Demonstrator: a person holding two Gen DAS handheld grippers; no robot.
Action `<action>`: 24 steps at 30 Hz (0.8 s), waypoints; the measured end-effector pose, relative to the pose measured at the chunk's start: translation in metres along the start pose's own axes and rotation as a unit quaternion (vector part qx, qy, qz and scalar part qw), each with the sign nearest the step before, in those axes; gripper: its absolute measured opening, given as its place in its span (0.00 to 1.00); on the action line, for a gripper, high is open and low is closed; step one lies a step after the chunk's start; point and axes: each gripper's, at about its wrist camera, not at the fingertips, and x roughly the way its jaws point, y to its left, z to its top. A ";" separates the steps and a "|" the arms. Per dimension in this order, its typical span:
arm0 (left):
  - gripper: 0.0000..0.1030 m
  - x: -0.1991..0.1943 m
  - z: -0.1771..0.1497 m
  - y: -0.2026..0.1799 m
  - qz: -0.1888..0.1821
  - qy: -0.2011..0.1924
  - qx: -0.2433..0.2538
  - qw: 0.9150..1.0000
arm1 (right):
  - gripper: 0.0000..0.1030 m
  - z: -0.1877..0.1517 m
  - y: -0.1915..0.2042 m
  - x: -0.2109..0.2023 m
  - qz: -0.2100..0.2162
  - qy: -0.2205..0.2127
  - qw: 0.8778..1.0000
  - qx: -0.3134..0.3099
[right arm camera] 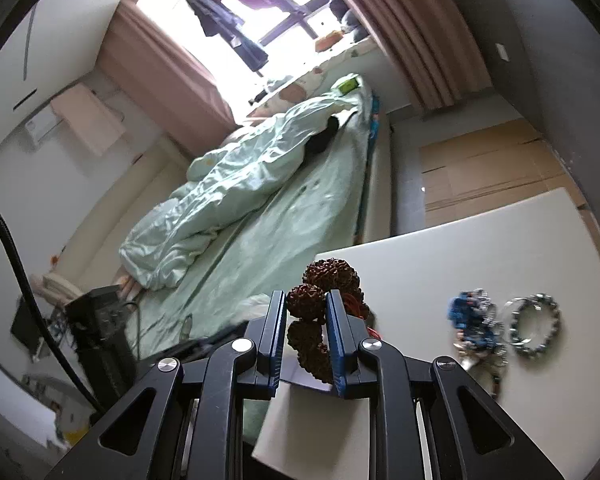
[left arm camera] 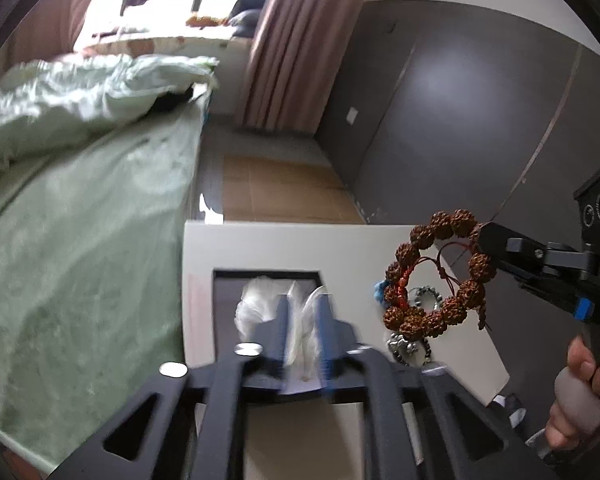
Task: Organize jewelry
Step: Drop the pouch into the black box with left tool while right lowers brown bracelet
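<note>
My right gripper is shut on a brown bead bracelet and holds it in the air above the white table. In the left wrist view the bracelet hangs from the right gripper. My left gripper is shut on a clear plastic bag, held over a dark tray on the white table. A silver bead bracelet and a blue-and-silver bracelet lie on the table at the right.
A bed with a light green quilt stands left of the table. A dark grey wardrobe is at the right. Cardboard sheets lie on the floor beyond the table. More bead bracelets lie on the table under the hanging one.
</note>
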 end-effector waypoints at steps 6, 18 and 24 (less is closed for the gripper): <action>0.73 -0.021 -0.006 0.027 0.012 -0.040 -0.024 0.999 | 0.21 -0.001 0.020 0.029 0.008 0.023 1.000 -0.015; 0.73 -0.039 -0.014 0.060 0.029 -0.040 -0.046 0.998 | 0.25 -0.010 0.042 0.097 -0.018 0.088 0.995 -0.035; 0.78 -0.040 -0.016 0.058 0.028 -0.042 -0.040 0.998 | 0.48 -0.014 0.035 0.090 -0.004 0.088 0.996 -0.024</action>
